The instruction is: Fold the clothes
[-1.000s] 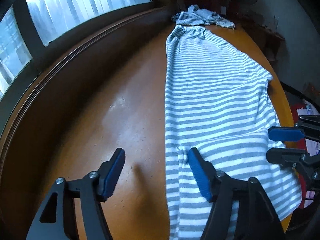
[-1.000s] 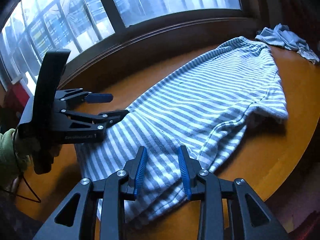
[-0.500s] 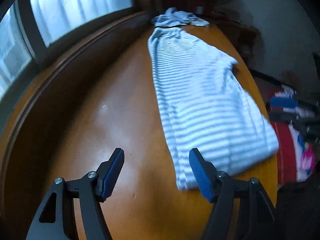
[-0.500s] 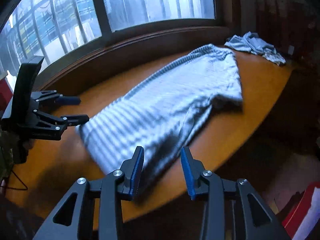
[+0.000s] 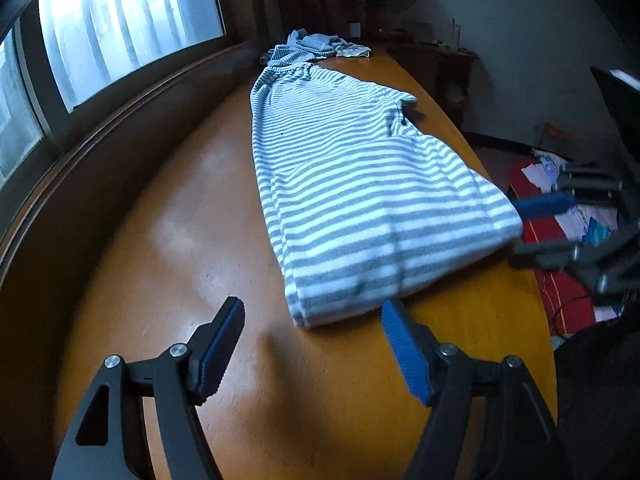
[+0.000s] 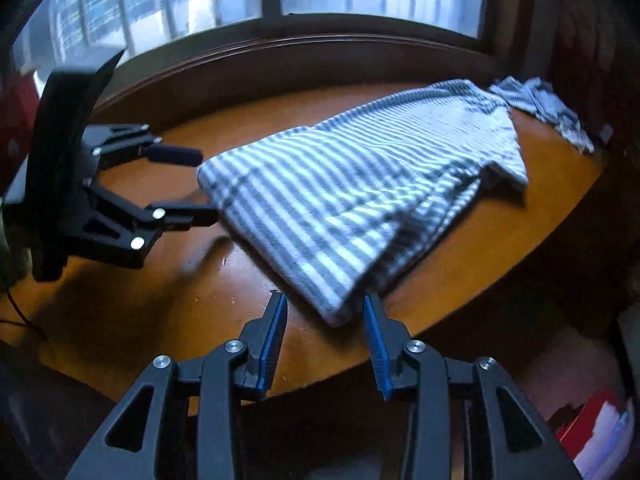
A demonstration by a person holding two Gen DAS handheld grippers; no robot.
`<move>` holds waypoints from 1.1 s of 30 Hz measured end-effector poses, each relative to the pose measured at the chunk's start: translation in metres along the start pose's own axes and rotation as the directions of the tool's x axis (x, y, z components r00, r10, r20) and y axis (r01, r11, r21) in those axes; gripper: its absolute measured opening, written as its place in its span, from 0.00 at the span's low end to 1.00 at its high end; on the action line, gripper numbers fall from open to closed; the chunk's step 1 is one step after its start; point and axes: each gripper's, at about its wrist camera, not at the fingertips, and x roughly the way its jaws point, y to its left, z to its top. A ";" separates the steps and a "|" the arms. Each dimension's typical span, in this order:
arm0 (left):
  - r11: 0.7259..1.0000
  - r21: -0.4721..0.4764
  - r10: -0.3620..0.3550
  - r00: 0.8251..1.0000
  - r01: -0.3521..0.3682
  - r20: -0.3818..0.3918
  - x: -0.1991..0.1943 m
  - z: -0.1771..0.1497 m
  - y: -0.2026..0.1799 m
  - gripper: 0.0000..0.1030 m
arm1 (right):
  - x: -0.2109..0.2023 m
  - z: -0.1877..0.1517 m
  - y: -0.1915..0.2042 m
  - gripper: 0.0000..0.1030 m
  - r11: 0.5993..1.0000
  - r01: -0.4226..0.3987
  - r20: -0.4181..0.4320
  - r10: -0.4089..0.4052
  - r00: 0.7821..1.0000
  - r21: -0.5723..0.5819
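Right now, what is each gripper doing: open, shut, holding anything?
Left gripper: open, holding nothing, near the end of the striped shirt.
Right gripper: open, holding nothing, at the shirt's near corner.

Bare table (image 5: pixel 168 240) left of the striped shirt (image 5: pixel 352 184) gives clear passage. Crumpled clothes (image 5: pixel 316 44) block the far end; window sill (image 5: pixel 120 120) bounds the left.
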 end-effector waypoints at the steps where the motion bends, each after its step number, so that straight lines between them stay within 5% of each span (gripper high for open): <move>1: 1.000 0.007 -0.005 1.000 0.005 -0.002 0.001 0.001 0.001 0.67 | 0.001 0.000 0.003 0.38 1.000 0.006 0.003 -0.006 1.000 -0.016; 13: 0.997 0.006 -0.075 0.997 0.075 -0.021 0.011 0.004 -0.011 0.65 | 0.013 0.000 0.002 0.37 0.999 0.010 0.063 -0.008 0.998 -0.042; 16: 0.996 0.052 -0.070 0.998 0.070 -0.005 0.010 0.007 -0.021 0.51 | 0.013 0.002 -0.001 0.19 0.999 0.012 0.066 -0.010 0.998 -0.031; 18: 0.995 0.067 -0.076 0.997 0.075 -0.001 0.008 0.009 -0.025 0.47 | 0.008 0.002 -0.005 0.17 1.000 0.010 0.069 -0.009 0.998 -0.017; 29: 0.989 -0.025 -0.144 0.988 0.146 0.049 -0.035 0.034 -0.022 0.44 | -0.042 0.020 -0.019 0.16 0.994 -0.102 0.132 0.096 0.987 0.040; 33: 0.994 -0.007 -0.108 0.993 0.109 0.047 -0.030 0.048 -0.022 0.45 | -0.045 0.029 -0.027 0.16 0.989 -0.132 0.135 0.122 0.983 0.070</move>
